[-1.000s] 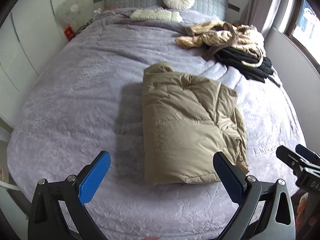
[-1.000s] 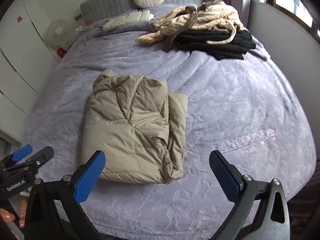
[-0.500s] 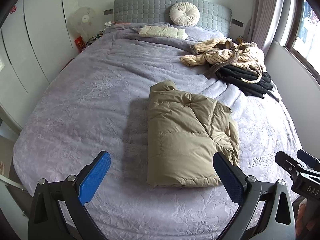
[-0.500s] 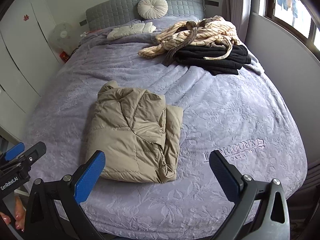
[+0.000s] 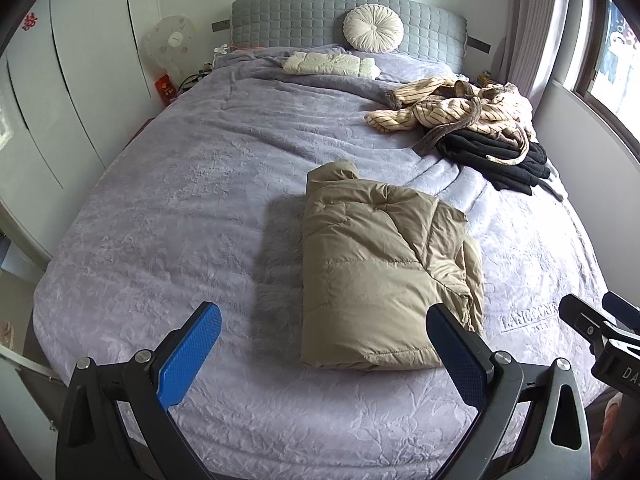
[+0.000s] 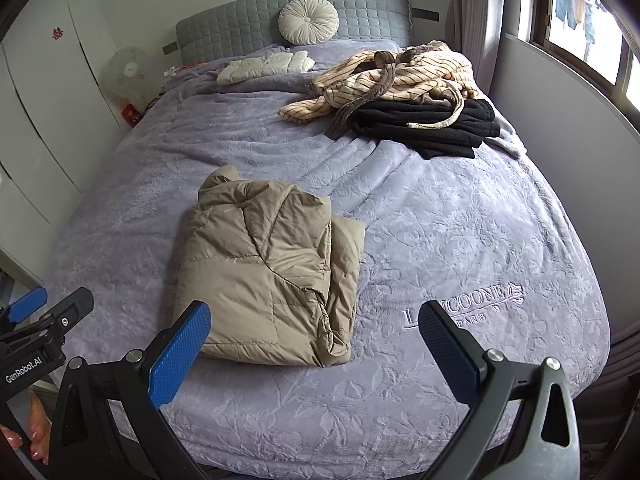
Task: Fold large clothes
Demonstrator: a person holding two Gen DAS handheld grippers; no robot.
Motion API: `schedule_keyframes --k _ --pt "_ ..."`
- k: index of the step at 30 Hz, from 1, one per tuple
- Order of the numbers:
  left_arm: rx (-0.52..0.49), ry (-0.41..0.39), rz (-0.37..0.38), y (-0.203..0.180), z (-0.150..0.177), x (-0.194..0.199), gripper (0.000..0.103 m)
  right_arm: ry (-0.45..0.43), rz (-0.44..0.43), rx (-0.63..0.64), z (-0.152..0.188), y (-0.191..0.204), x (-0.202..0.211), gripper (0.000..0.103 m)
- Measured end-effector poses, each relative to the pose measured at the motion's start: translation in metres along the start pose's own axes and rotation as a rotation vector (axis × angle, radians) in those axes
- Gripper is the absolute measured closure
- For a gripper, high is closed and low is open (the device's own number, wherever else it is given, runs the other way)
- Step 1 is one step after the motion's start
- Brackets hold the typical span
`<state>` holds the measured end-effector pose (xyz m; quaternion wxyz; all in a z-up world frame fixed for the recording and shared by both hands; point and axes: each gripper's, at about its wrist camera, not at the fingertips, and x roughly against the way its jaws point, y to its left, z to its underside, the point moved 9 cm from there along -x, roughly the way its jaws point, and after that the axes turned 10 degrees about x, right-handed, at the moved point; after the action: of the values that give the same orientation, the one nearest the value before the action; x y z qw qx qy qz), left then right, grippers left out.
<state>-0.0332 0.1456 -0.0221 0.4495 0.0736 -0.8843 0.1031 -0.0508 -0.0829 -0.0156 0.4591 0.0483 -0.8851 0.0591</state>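
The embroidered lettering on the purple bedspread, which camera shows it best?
The right wrist view. There the embroidered lettering lies nearly whole on the purple bedspread, only its start hidden behind a finger of the right hand-held gripper. In the left wrist view the lettering sits at the edge, cut off and blurred.

Left hand-held gripper point(image 5: 322, 338) wide apart; right hand-held gripper point(image 6: 314, 336) likewise, empty.

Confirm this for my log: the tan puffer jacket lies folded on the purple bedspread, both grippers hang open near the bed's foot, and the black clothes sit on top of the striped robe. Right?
Not quite: the striped robe lies on top of the black clothes, as the right wrist view shows. The rest stands: tan puffer jacket folded on the purple bedspread, left gripper and right gripper open.
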Motion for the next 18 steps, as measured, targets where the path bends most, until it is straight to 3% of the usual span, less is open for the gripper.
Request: schedule_keyframes --k 18 --pt "0.005 0.003 -0.010 0.0031 0.0003 -0.0031 0.000 0.003 0.001 -0.001 0.0005 0.0021 -0.0005 0.000"
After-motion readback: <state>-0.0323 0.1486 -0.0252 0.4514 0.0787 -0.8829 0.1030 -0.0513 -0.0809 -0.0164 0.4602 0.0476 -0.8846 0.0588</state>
